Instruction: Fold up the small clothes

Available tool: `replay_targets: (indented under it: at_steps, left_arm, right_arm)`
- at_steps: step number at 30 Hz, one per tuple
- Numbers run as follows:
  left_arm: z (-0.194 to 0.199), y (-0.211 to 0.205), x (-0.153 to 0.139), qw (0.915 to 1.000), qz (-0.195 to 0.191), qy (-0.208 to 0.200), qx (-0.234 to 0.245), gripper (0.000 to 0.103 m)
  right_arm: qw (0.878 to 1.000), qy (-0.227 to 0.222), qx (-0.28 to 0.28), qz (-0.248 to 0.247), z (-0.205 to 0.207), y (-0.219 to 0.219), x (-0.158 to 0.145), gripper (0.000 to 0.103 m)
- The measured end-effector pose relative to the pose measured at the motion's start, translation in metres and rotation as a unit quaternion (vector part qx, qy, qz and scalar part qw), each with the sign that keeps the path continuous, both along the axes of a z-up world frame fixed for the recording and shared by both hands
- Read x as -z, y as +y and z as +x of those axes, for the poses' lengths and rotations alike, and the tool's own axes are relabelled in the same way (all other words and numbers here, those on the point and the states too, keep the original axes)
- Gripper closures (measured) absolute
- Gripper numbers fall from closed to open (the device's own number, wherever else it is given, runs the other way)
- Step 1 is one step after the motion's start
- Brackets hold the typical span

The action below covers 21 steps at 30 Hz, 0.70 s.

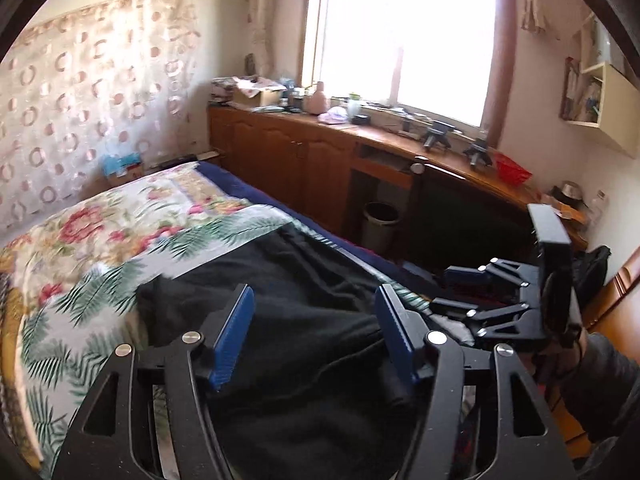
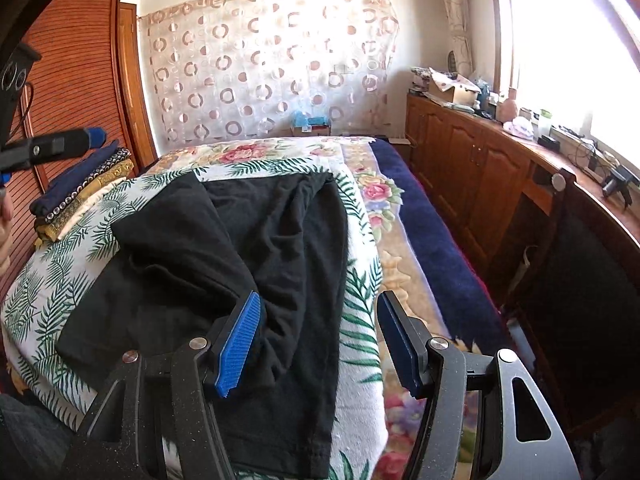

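Observation:
A black garment (image 2: 256,240) lies rumpled on a palm-leaf cloth (image 2: 360,320) spread over the bed; it also shows in the left wrist view (image 1: 304,320). My left gripper (image 1: 314,332) is open and empty, hovering just above the garment's near part. My right gripper (image 2: 318,340) is open and empty over the garment's right edge, its left blue pad (image 2: 240,344) above the black fabric. The right gripper also shows at the right of the left wrist view (image 1: 464,288), open. The left gripper shows at the far left of the right wrist view (image 2: 56,148).
A stack of folded clothes (image 2: 80,192) sits at the bed's left side by a wooden wardrobe (image 2: 76,80). A floral blanket (image 2: 384,200) covers the bed. A wooden cabinet (image 2: 472,168) with clutter runs under the window on the right. A bin (image 1: 380,224) stands below it.

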State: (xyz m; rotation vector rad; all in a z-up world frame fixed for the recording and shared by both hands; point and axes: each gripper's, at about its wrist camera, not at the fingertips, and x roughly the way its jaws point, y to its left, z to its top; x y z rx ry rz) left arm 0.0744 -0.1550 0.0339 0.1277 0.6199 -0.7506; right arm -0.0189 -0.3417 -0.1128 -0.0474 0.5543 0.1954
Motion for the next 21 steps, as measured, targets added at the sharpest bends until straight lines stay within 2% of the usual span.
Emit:
replay_targets:
  at_steps: [12,21]
  left_arm:
    - [-0.003,0.078,0.03,0.9937,0.013,0.0,-0.111,0.039]
    - [0.001,0.124,0.041,0.9866,0.014,0.003,-0.162,0.039]
  right_arm:
    - [0.997,-0.004,-0.069,-0.026,0.037,0.061,-0.008,0.04]
    - [0.991,0.001,-0.127,-0.041,0.07,0.105,-0.014,0.04]
